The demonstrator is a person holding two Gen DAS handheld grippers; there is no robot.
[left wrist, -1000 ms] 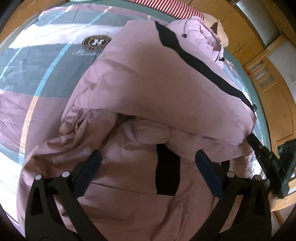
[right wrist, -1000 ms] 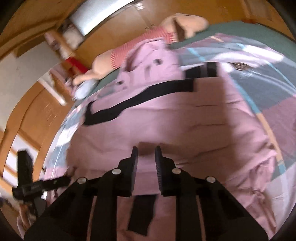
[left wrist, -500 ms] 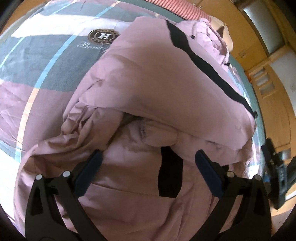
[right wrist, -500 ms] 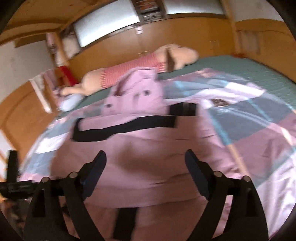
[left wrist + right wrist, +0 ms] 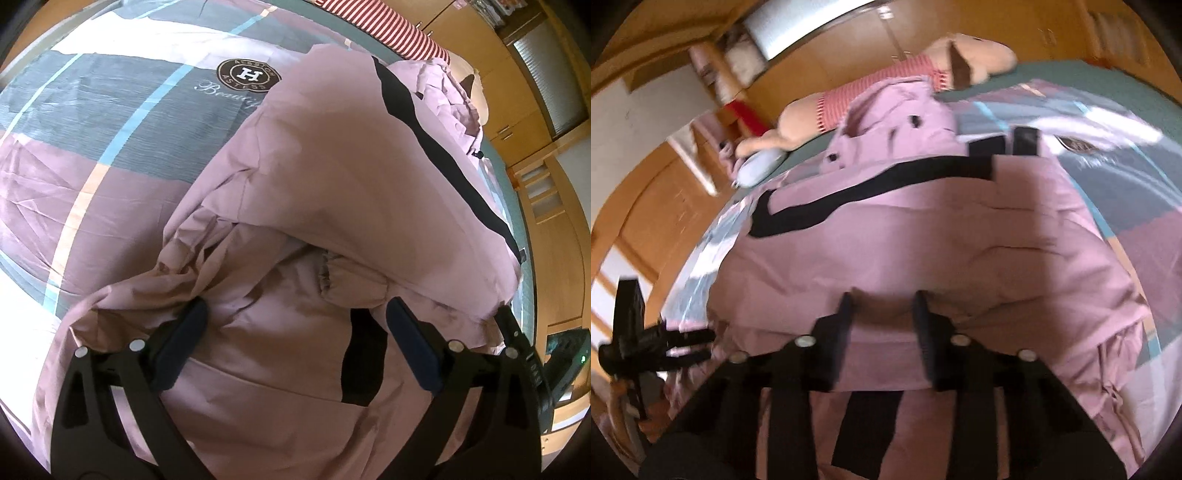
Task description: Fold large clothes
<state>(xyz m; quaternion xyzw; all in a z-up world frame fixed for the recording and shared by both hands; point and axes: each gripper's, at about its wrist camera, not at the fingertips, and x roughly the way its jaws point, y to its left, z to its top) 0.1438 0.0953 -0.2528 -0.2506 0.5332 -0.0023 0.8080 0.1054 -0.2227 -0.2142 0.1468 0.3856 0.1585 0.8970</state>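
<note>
A large pink jacket with black stripes lies on the bed, its upper half folded over the lower part; it also shows in the right wrist view. My left gripper is open, its fingers spread wide over the lower jacket panel near a gathered cuff. My right gripper hovers at the folded edge with its jaws partly closed and a gap between them, holding nothing that I can see. The other gripper shows at the left of the right wrist view.
The bedspread is plaid in grey, pink and white with a round logo. A plush toy in a red striped shirt lies at the head of the bed. Wooden cabinets surround the bed.
My right gripper opened wide half a second ago and has now narrowed again, dropping closer to the folded edge. The left gripper stayed open and shifted slightly over the jacket.
</note>
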